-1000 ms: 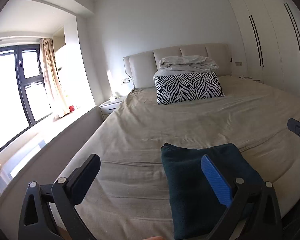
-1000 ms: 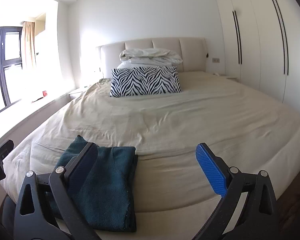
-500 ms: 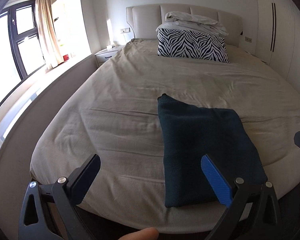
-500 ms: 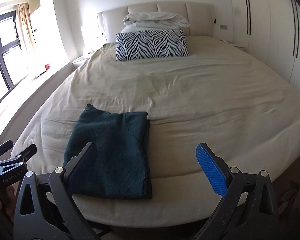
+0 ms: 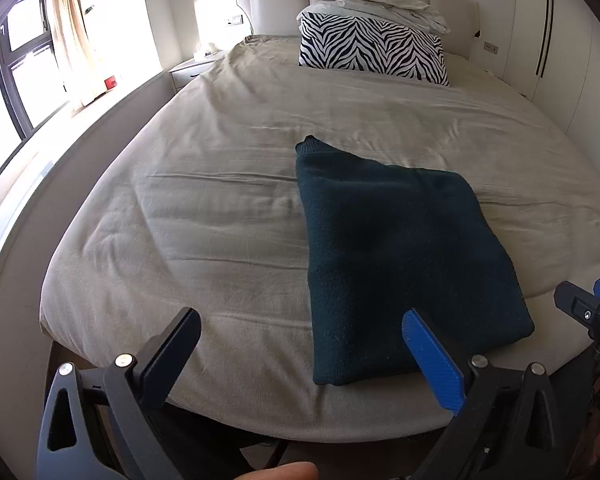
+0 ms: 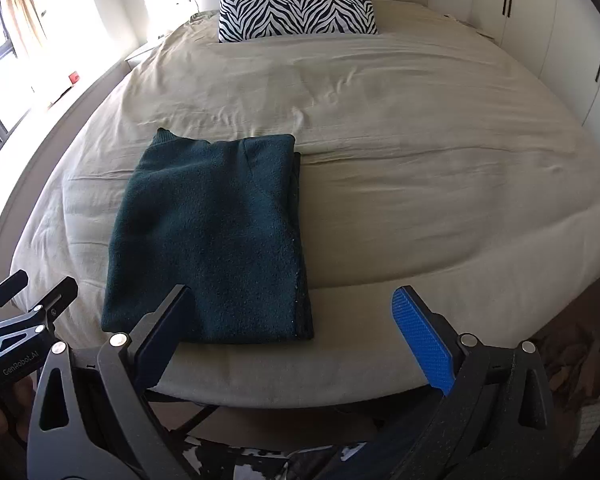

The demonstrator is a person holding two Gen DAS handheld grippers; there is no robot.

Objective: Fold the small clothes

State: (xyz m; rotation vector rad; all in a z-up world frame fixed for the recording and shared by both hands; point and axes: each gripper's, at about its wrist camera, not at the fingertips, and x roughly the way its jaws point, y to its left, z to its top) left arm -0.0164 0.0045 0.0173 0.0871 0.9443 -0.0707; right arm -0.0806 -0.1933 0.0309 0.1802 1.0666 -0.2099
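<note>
A dark green fleece garment (image 5: 396,256) (image 6: 212,232) lies folded into a rectangle near the foot edge of the beige bed (image 5: 220,200) (image 6: 420,160). My left gripper (image 5: 300,340) hovers open above the bed's foot edge, left of the garment, holding nothing. Its blue fingertip (image 5: 432,360) overlaps the garment's near corner in the view. My right gripper (image 6: 292,320) is open too, above the foot edge to the garment's right, and empty. Each gripper shows at the edge of the other's view, the right gripper (image 5: 588,312) and the left gripper (image 6: 20,312).
A zebra-print pillow (image 5: 372,50) (image 6: 296,10) and a pale folded duvet (image 5: 376,0) rest by the headboard. A window ledge (image 5: 80,112) runs along the left, white wardrobes (image 5: 560,40) along the right. Floor and dark bed legs show below the foot edge.
Both grippers have risen and tilted down, so the bed and garment show more from above. The garment has stayed in place. Both grippers remain open.
</note>
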